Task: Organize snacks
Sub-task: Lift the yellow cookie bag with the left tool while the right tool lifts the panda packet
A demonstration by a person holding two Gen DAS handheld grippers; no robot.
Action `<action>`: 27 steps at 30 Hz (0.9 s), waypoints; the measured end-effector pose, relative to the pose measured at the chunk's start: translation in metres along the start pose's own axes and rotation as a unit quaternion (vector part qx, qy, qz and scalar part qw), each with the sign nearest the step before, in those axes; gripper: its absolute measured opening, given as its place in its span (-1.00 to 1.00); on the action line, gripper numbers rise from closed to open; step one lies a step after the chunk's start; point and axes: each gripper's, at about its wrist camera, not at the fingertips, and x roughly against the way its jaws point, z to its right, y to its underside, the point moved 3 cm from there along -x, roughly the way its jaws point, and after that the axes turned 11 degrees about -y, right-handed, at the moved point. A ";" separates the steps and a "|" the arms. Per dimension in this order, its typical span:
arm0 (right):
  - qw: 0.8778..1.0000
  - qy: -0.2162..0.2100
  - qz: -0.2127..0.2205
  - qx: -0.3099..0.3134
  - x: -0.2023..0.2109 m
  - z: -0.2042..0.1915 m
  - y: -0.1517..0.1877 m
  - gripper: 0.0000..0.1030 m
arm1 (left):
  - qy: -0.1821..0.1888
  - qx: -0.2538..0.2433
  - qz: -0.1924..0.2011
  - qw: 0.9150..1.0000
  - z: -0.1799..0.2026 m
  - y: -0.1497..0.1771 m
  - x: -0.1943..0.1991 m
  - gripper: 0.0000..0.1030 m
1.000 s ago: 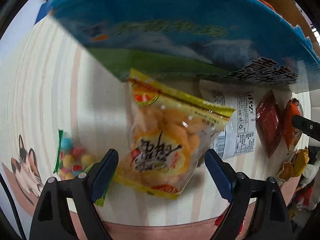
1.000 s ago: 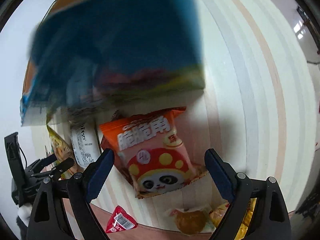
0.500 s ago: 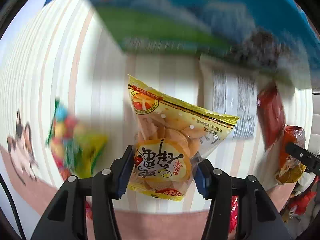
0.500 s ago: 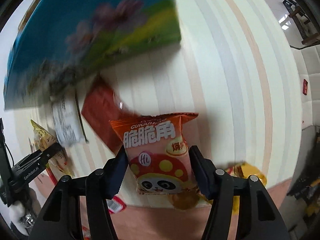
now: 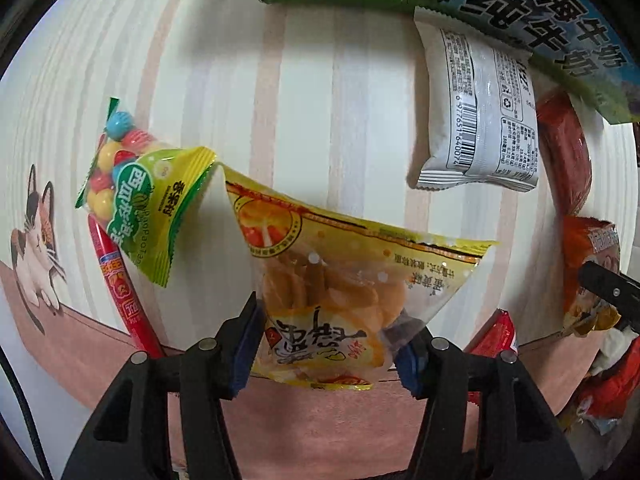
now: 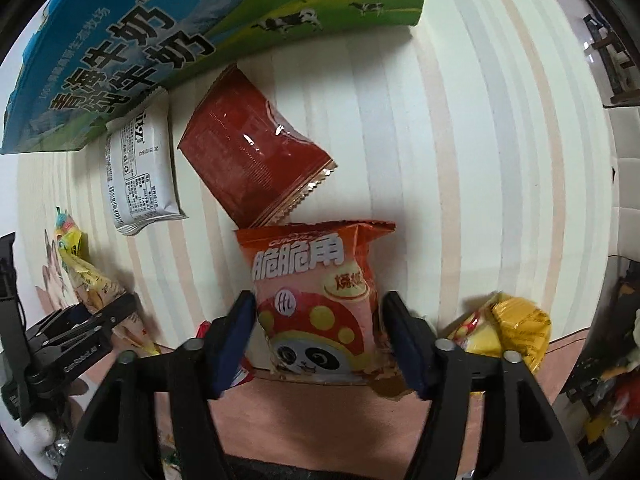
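My left gripper (image 5: pixel 334 332) has its blue pads against both sides of a yellow bag of biscuits (image 5: pixel 352 264), which bulges between them; the jaws are opening slightly. An orange bag with a panda face (image 6: pixel 312 280) sits squeezed between the pads of my right gripper (image 6: pixel 319 312), whose jaws are also opening. Both bags hang over the striped table (image 5: pixel 304 100) near its front edge. The blue and green milk carton (image 6: pixel 120 48) stands at the back. In the right wrist view the left gripper (image 6: pixel 72 344) is at the far left.
A white packet (image 5: pixel 476 112) and a dark red packet (image 6: pixel 256 152) lie in front of the carton. A green candy bag (image 5: pixel 148 208) and a red sausage stick (image 5: pixel 120 292) lie to the left. Yellow wrapped snacks (image 6: pixel 516 332) sit at the right, by the table edge.
Both grippers went from wide open around their bags to closed on them. Both views have drawn back from the carton toward the table's front edge, with the bags carried along.
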 end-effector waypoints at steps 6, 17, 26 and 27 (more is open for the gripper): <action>1.000 0.007 -0.007 0.004 -0.005 0.000 0.009 0.55 | 0.014 0.001 -0.002 1.000 -0.022 -0.008 -0.020 0.21; 1.000 0.020 -0.005 -0.002 -0.007 0.009 0.020 0.55 | -0.006 -0.019 0.002 1.000 -0.005 0.008 -0.022 0.25; 1.000 0.000 0.007 -0.022 -0.012 0.022 0.023 0.26 | -0.002 0.003 0.008 1.000 -0.010 0.028 -0.010 0.07; 1.000 0.000 0.007 -0.023 -0.012 0.023 0.024 0.26 | -0.002 0.004 0.008 1.000 -0.010 0.028 -0.009 0.07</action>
